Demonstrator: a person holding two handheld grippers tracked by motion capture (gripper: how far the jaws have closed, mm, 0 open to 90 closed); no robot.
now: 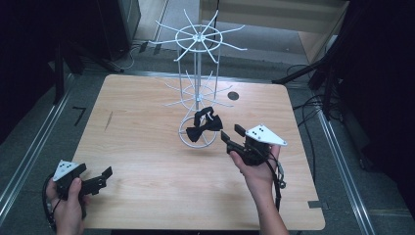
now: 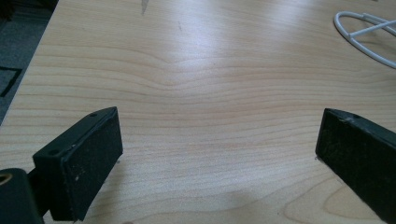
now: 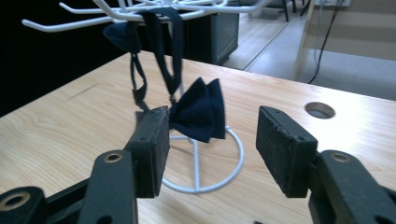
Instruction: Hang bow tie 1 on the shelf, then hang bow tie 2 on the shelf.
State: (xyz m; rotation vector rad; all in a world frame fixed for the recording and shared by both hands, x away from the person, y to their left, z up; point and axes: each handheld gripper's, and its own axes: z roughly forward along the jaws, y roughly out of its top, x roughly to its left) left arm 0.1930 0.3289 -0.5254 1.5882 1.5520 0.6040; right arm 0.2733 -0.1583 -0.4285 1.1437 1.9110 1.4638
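The wooden table (image 1: 147,161) is the biggest thing here, pale and grainy, with a small round hole (image 1: 233,95) near its far edge. On it stands a tall white wire rack (image 1: 198,73) with thin hooks that stick out all around like spokes, and a round wire ring for a foot (image 3: 205,182).

A dark bow tie (image 1: 204,126) hangs low on the rack by its strap, which is looped over one of the lower hooks. In the right gripper view the bow tie (image 3: 200,115) dangles just above the foot ring.

The right gripper (image 1: 234,133) is held up in a hand (image 1: 257,169) just beside the rack, and it points at the bow tie. Its jaws are spread apart with nothing pinched. In the right gripper view the bow tie sits a little beyond them, close to the left jaw, and the right gripper (image 3: 212,140) does not squeeze it.

The left gripper (image 1: 103,177) sits at the near left corner of the table, far from the rack, in the other hand (image 1: 68,205). In its own view the left gripper (image 2: 219,140) has its jaws spread wide over bare wood, with nothing between them
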